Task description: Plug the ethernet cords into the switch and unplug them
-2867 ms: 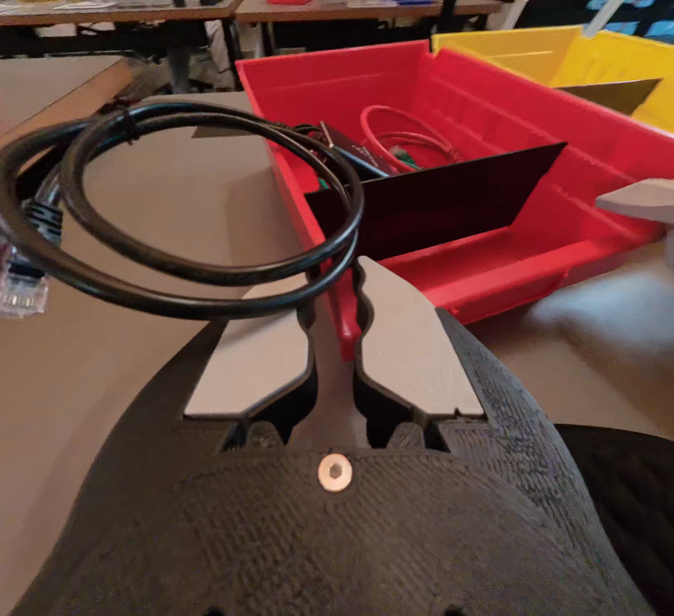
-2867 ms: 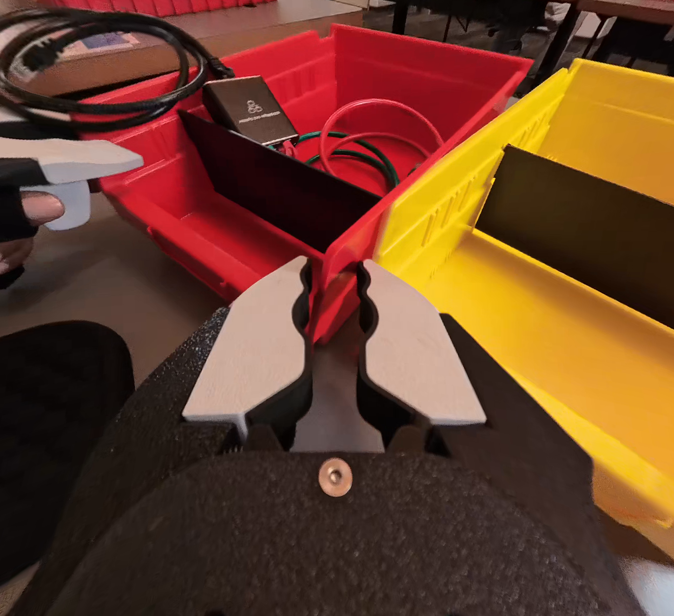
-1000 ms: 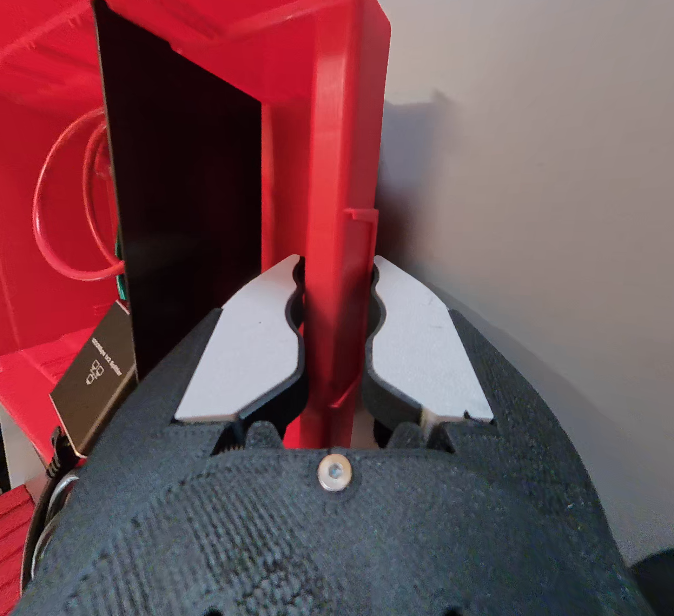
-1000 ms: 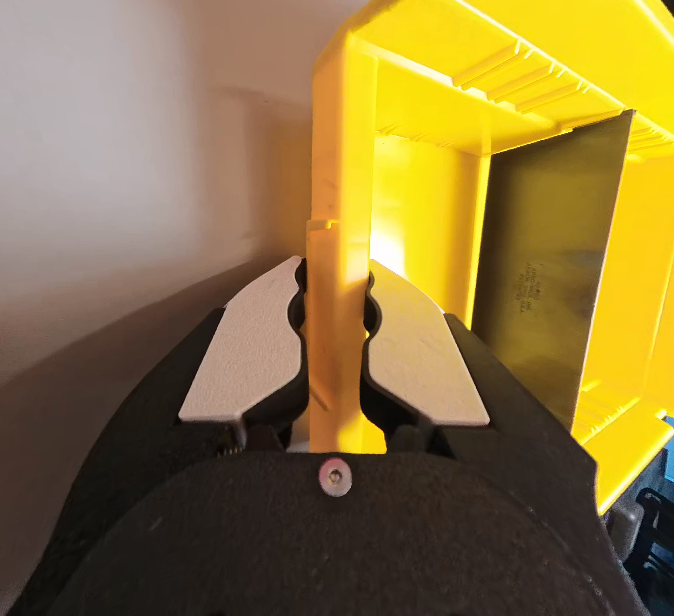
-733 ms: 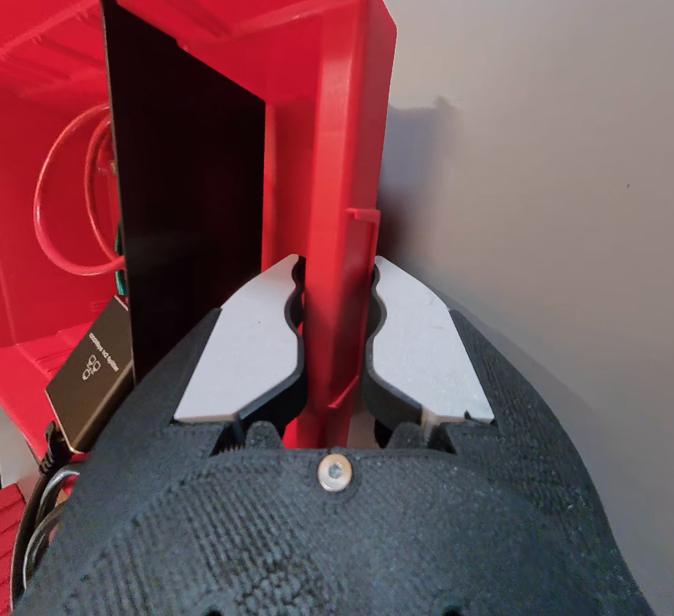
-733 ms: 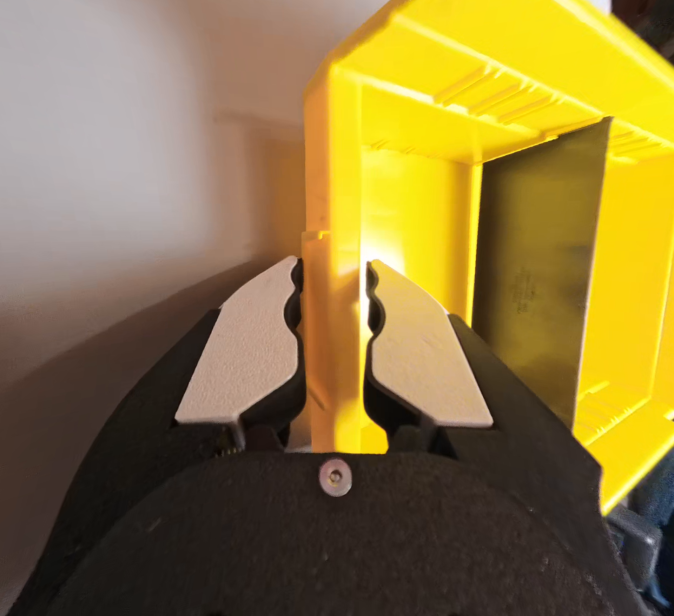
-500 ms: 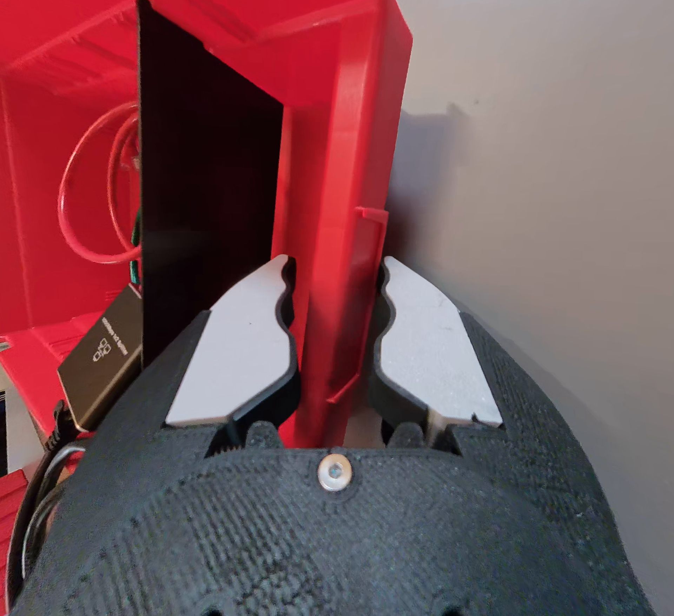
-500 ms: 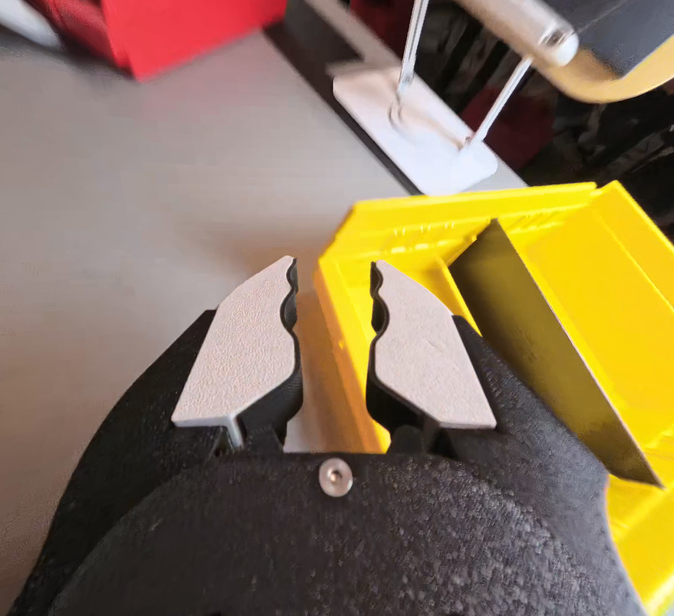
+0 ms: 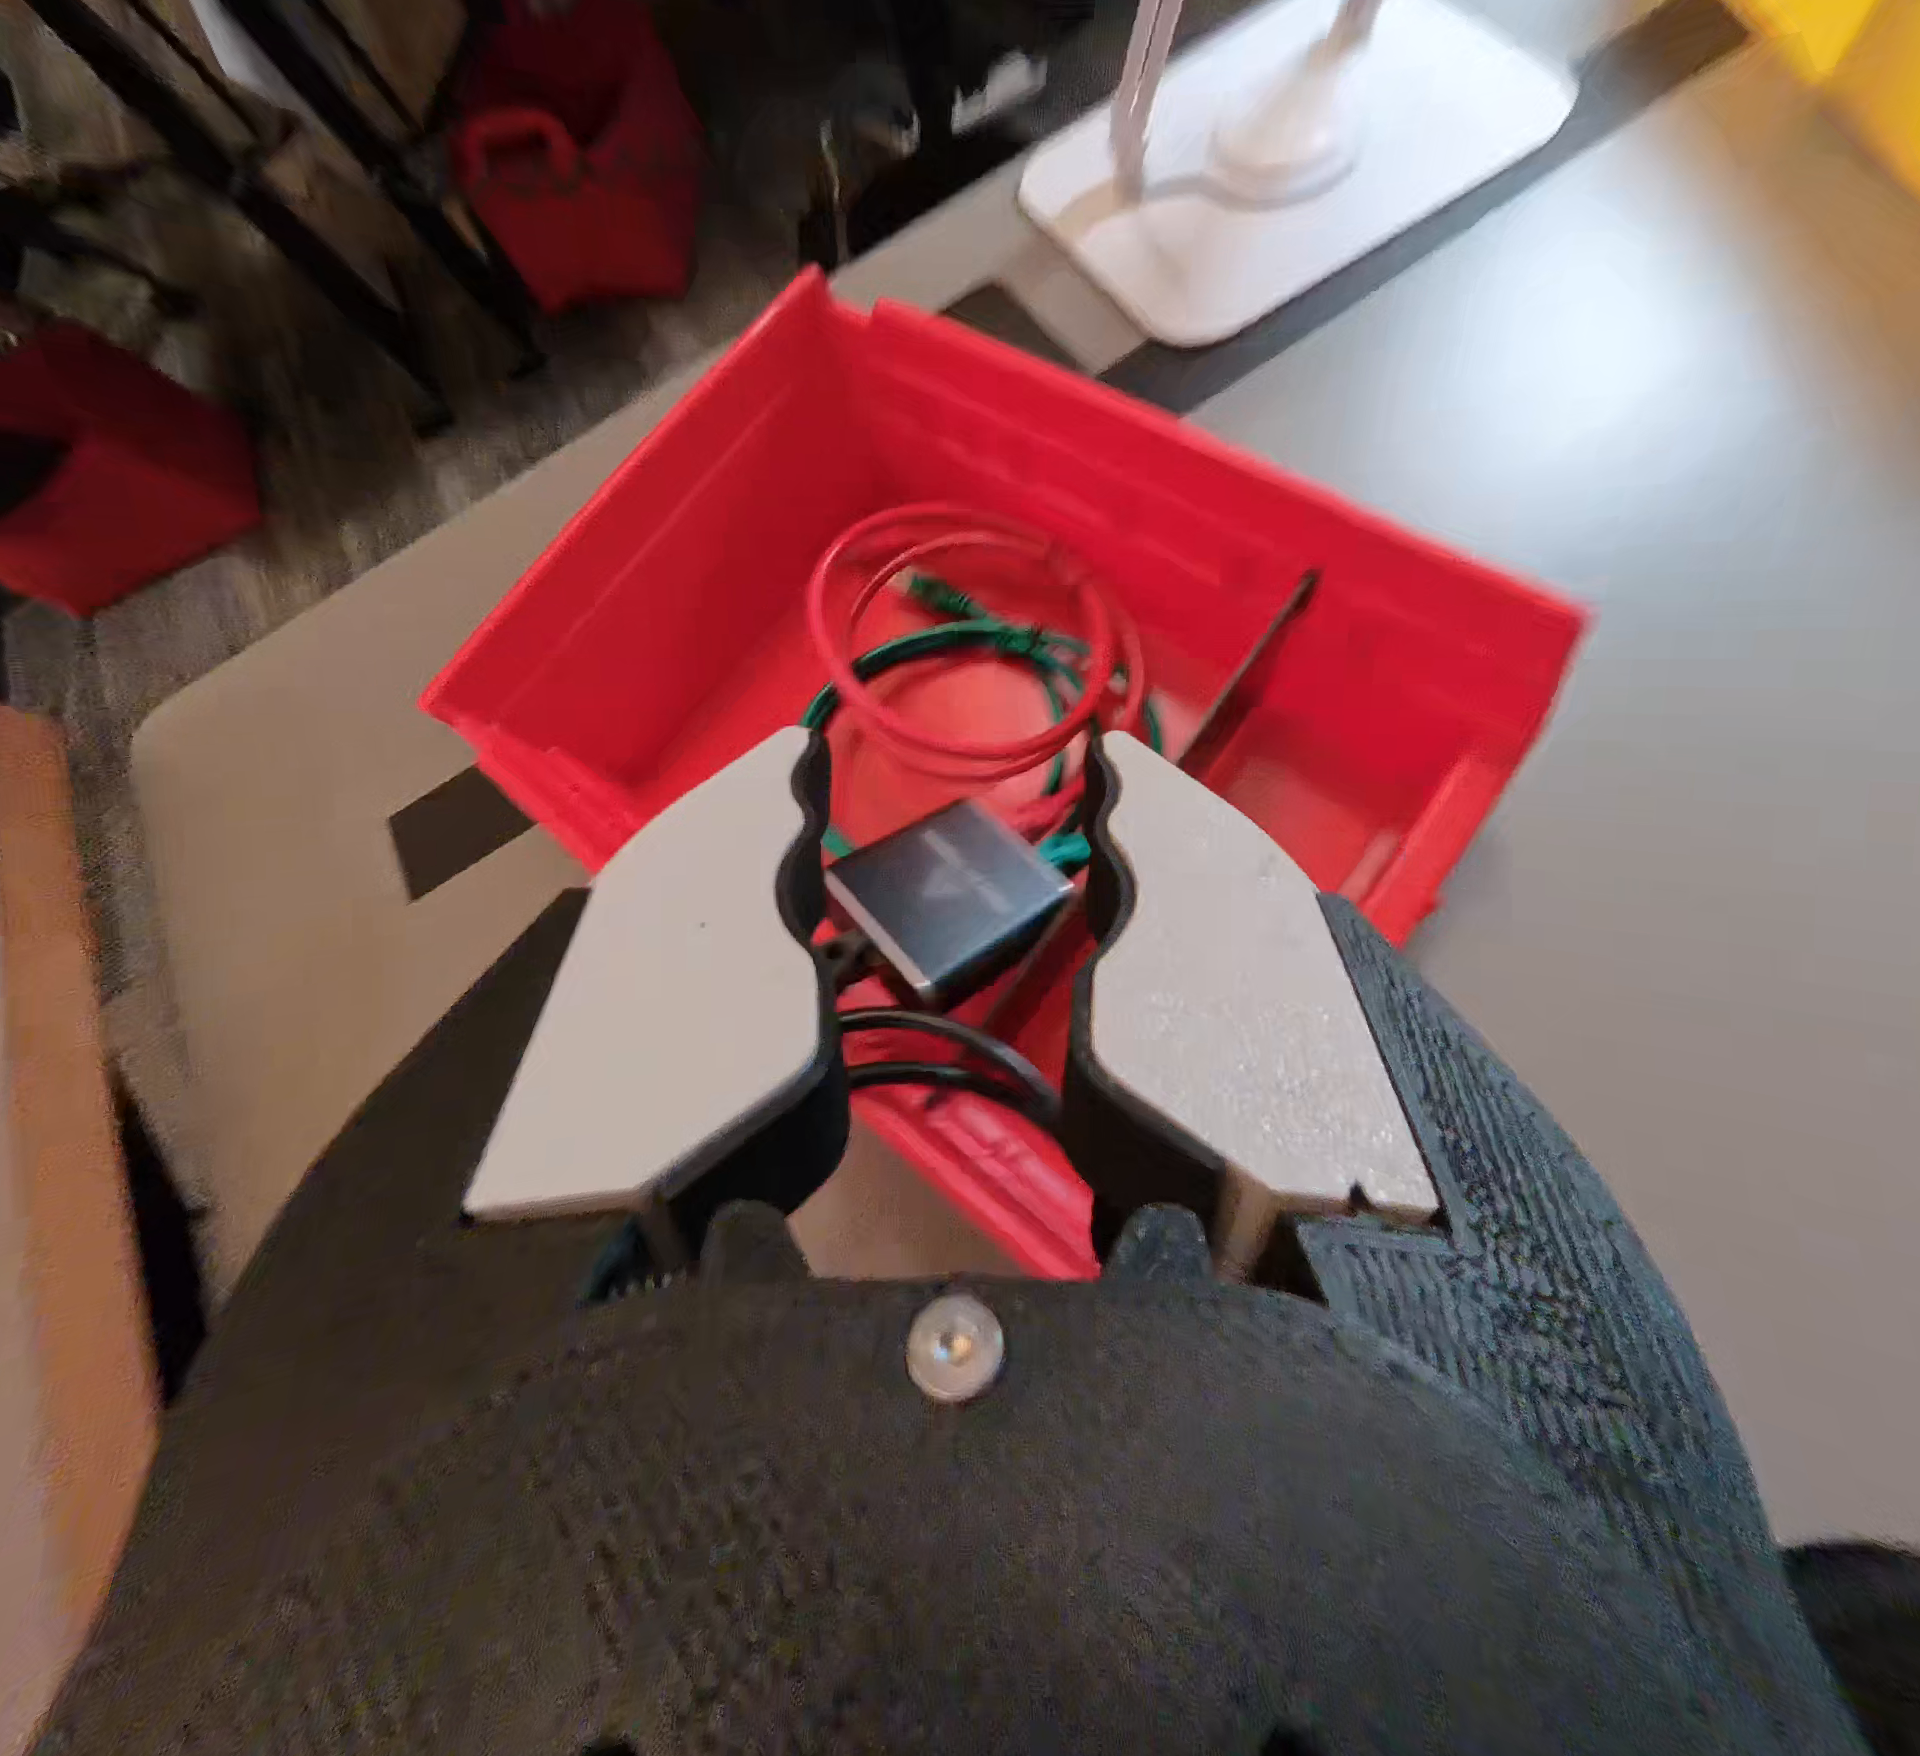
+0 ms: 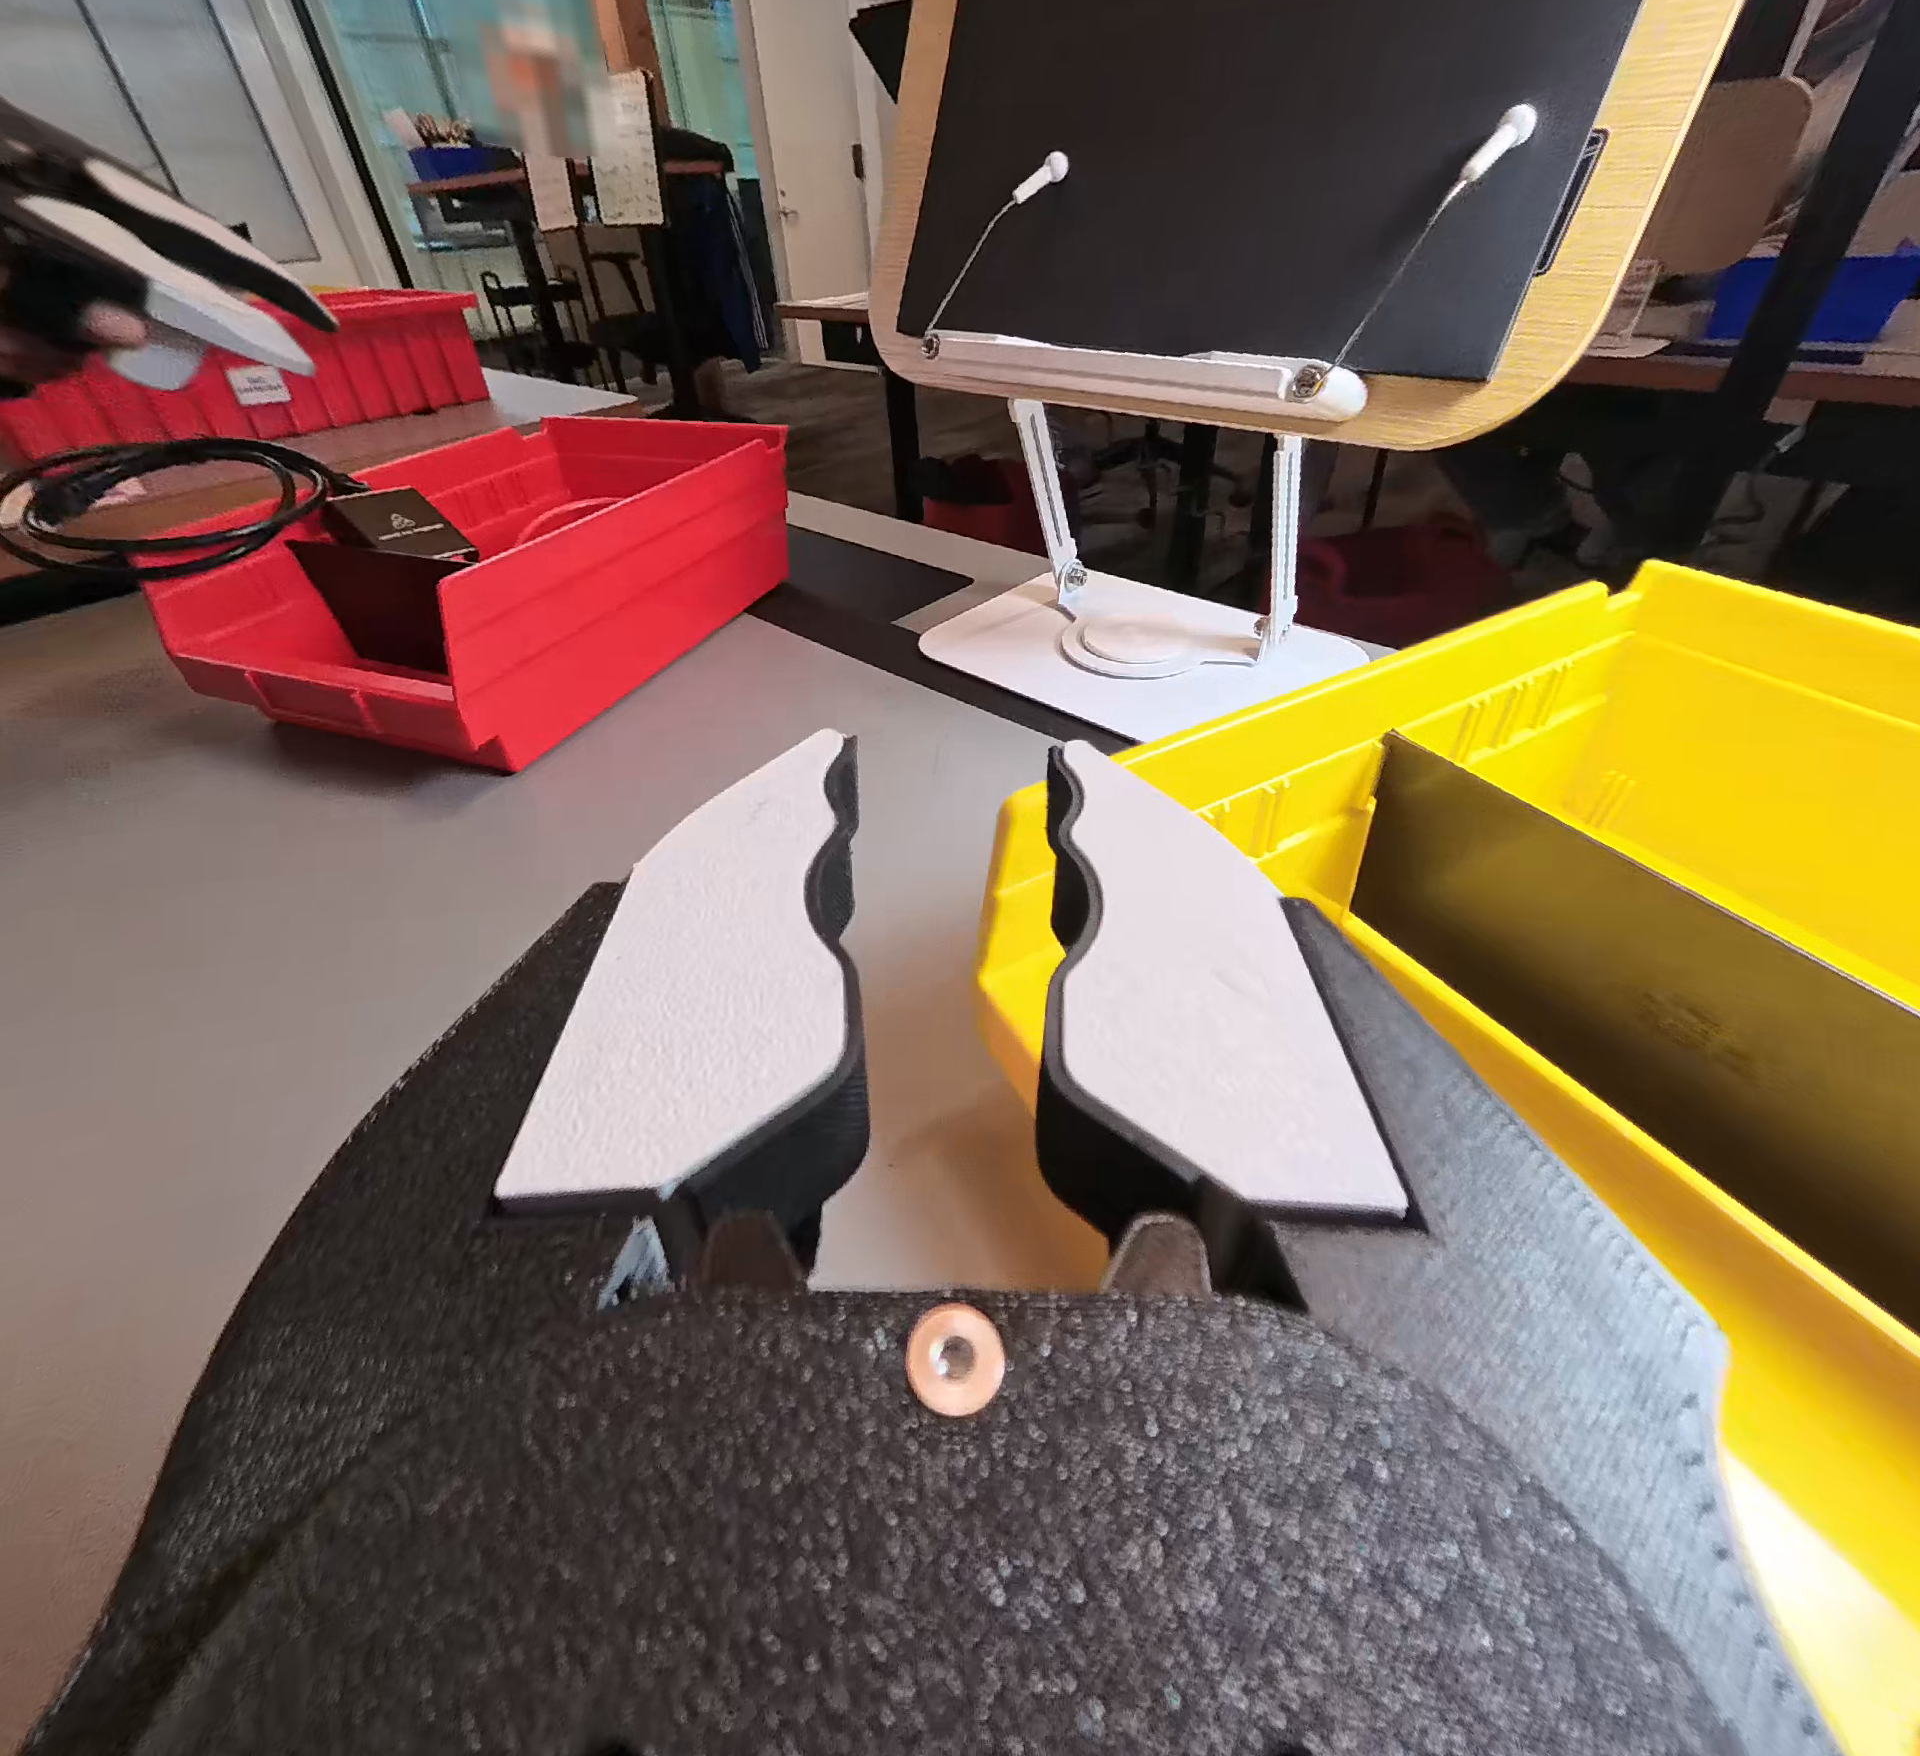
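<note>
Above red bin (image 9: 665, 563) | left fingers (image 9: 675, 979) apart, empty | right fingers (image 10: 1195, 1000) apart, empty

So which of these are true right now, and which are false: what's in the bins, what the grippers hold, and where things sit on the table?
1. The red bin holds coiled red and green cords. True.
2. The left gripper is clamped on the small black box. False: it is open, above it.
3. The right gripper is open and empty. True.
4. The yellow bin is full of cords. False: only a dark divider shows.
5. A white stand sits behind the bins. True.
</note>
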Demonstrator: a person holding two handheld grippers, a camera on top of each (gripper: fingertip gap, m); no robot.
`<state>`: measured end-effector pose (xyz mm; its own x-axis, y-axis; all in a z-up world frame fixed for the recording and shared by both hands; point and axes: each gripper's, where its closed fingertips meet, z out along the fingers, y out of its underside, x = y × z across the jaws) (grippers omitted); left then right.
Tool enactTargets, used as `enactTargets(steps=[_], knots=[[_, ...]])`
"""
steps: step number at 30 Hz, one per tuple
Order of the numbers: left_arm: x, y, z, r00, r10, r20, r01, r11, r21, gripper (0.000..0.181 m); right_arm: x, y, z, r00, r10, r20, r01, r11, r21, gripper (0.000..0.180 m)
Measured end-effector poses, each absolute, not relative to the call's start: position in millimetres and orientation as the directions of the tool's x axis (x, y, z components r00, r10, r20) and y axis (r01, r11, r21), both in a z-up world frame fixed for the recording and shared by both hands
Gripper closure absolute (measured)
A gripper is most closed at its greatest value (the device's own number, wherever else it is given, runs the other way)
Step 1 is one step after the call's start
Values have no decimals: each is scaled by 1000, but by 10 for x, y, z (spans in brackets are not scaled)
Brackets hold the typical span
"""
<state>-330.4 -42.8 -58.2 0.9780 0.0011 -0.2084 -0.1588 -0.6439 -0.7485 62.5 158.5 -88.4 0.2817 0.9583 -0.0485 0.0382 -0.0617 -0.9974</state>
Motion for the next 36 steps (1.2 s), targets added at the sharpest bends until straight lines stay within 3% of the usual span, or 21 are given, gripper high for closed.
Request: enactTargets(steps=[1, 7, 11, 17, 20, 33, 36], knots=[[-3402, -406, -652, 971, -37, -237, -195, -696, -691, 133, 636, 1590, -887, 279, 959, -50, 35, -62, -997, 145], [-3527, -511, -1269, 882, -398, -252, -449, -871, -199, 124, 687, 1584, -887, 245, 969, -40, 29, -49, -998, 147], [-3586, -530, -1468, 866, -474, -161, -485, -874, -32, 117, 670, 1575, -957, 222, 974, -53, 46, -65, -997, 148], [-3611, -585, -1593, 890, -456, 30, -457, -885, 86, 110, 648, 1520, -1019, 187, 982, -35, 79, -51, -996, 150], [-3582, -613, -1625, 894, -436, 106, -447, -888, 112, 116, 643, 1528, -1051, 180, 983, -41, 88, -58, -994, 151], [-3446, -656, -1771, 882, -273, 384, -351, -925, 149, 123, 616, 1543, -1159, 152, 986, -75, 120, -94, -988, 151], [-3441, -623, -1727, 874, -312, 372, -372, -923, 99, 123, 642, 1562, -1148, 157, 985, -74, 115, -93, -989, 152]])
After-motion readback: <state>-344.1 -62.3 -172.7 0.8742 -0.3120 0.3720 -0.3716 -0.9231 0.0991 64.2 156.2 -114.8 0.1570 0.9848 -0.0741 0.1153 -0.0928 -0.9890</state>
